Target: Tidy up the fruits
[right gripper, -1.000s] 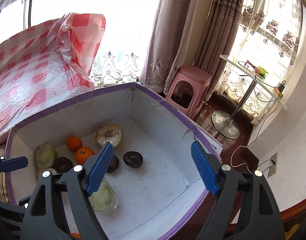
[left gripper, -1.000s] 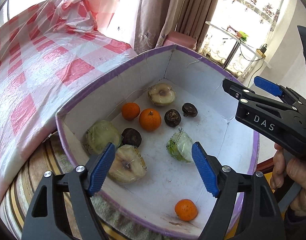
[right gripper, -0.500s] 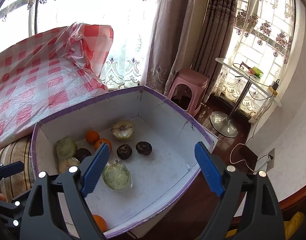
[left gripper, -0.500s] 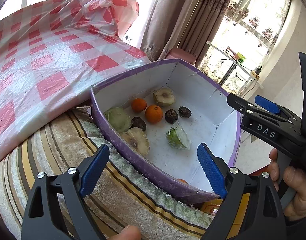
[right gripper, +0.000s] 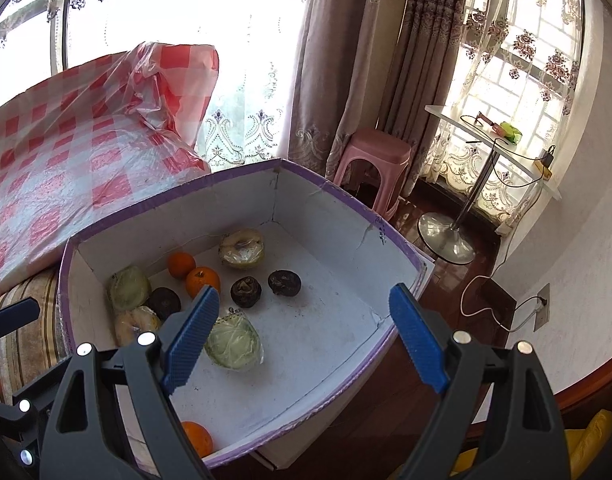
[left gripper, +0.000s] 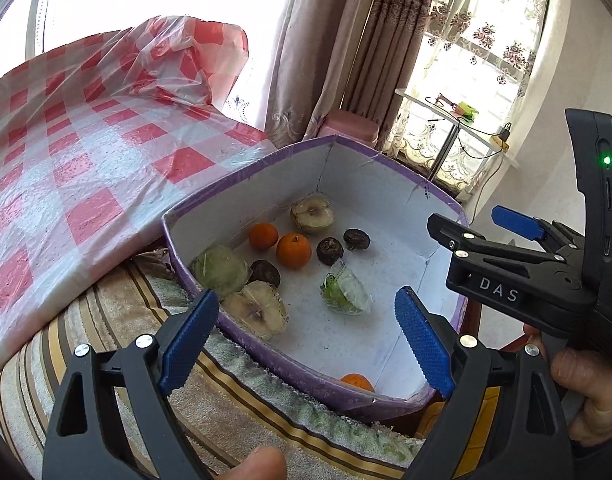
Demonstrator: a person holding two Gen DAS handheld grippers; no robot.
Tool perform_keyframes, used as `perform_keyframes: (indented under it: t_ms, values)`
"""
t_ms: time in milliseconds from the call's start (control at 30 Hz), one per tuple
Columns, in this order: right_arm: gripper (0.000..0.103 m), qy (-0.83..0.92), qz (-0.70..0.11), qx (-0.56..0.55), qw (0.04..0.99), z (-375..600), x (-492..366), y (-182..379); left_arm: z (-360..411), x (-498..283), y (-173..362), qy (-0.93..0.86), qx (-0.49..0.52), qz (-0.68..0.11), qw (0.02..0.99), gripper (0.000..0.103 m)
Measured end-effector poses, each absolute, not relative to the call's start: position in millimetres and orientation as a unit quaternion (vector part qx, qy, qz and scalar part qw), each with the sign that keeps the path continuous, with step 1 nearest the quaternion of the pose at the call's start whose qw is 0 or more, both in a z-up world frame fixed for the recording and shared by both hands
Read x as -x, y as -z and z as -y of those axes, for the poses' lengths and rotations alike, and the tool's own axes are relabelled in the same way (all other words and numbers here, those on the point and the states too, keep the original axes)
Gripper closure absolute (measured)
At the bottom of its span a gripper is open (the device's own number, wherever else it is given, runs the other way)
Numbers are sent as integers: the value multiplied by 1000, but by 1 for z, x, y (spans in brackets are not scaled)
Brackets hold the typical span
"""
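Observation:
A purple-edged white box (left gripper: pixel 242 192) (right gripper: pixel 346 196) holds the fruit. Inside are two oranges (left gripper: pixel 293 250) (right gripper: pixel 202 281) side by side, a third orange (left gripper: pixel 356 382) (right gripper: pixel 196 438) at the near corner, dark round fruits (left gripper: pixel 329 251) (right gripper: pixel 246 291), wrapped cut halves (left gripper: pixel 312 214) (right gripper: pixel 242 249), and a wrapped green piece (left gripper: pixel 344 292) (right gripper: pixel 234 344). My left gripper (left gripper: pixel 306 336) is open and empty, above the box's near edge. My right gripper (right gripper: pixel 302 338) is open and empty, above the box; it shows at the right of the left wrist view (left gripper: pixel 486 228).
A red-checked plastic cloth (left gripper: pixel 86 152) (right gripper: pixel 66 152) covers the surface left of the box. A striped towel (left gripper: pixel 234 400) lies under the box. A pink stool (right gripper: pixel 376 160), a small round table (right gripper: pixel 494 148) and curtains stand behind.
Both grippers have drawn back and up from the box, so more of the room, cloth and towel shows. The fruit has not moved.

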State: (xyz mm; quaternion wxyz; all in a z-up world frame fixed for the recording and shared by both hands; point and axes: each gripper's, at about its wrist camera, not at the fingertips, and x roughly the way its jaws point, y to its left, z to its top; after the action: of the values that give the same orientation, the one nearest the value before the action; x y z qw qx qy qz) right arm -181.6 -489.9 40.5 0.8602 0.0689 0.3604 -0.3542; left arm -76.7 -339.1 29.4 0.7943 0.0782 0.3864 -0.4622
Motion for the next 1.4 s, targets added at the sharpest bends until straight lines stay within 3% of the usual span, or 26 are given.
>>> perform_keyframes:
  t_ms: [1400]
  values:
    - [16, 352, -369, -87, 856, 492, 179, -24, 343, 78, -20, 447, -102, -388, 799, 16]
